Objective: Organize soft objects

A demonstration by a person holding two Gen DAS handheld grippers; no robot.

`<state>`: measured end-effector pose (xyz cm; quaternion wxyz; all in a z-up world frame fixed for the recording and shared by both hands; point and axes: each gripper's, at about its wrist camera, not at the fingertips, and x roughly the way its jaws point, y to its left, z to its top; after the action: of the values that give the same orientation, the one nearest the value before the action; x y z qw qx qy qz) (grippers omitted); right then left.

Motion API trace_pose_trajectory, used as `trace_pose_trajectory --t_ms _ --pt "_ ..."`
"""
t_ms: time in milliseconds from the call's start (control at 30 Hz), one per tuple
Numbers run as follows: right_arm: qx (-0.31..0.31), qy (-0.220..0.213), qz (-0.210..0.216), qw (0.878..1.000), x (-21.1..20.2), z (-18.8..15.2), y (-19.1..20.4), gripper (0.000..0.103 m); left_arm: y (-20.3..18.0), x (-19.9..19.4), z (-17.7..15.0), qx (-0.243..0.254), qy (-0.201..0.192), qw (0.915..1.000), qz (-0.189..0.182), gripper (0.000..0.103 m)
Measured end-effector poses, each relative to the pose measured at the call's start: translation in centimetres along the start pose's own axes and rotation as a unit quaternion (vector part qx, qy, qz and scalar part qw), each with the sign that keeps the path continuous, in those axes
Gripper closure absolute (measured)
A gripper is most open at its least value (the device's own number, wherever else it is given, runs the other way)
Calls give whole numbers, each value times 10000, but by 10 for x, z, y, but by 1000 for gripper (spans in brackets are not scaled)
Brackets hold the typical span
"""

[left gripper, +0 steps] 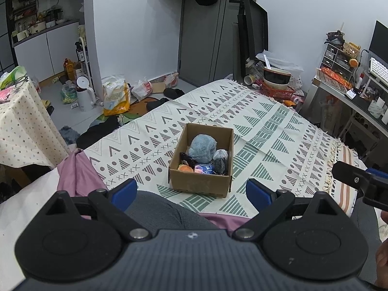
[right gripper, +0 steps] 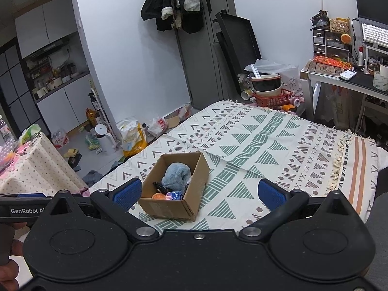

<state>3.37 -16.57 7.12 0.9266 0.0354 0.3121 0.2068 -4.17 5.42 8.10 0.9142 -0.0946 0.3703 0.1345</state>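
Sitting mid-frame on the patterned blanket (left gripper: 254, 121): cardboard box (left gripper: 201, 184), open-topped, holding a blue fluffy ball (left gripper: 202, 149) and small soft items. Left gripper (left gripper: 191, 192) and right gripper (right gripper: 200, 192): both spread wide, empty, near the box.

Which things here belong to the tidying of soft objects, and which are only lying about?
Belong to the job:
- cardboard box
- blue fluffy item inside it
- left tool and right tool, both open

Lying about:
- white kettle
- yellow bag
- red basket
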Motion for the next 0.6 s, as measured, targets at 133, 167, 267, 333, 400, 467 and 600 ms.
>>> trace_pose_trajectory --t_ms 133,167,267,333,400,467,600 --pt "48 -26 39 10000 -2 0 -2 0 0 -1 0 -1 0 10000 6 7" --pt "54 -34 52 10000 -3 0 -2 0 0 -1 0 -4 -6 10000 5 7" --pt "49 -40 73 10000 -4 1 -3 0 -1 -1 -1 11 -14 10000 0 7" --pt "50 -38 74 10000 -4 1 -3 0 -1 -1 -2 20 -10 10000 14 7" --pt "37 -48 87 9999 -4 1 -3 0 -1 -2 -2 20 -11 10000 18 7" --pt "29 -60 92 9999 -5 1 -3 0 -2 -2 -2 21 -8 10000 15 7" --pt "42 -64 77 9999 -5 1 -3 0 -2 -2 -2 30 -9 10000 20 7"
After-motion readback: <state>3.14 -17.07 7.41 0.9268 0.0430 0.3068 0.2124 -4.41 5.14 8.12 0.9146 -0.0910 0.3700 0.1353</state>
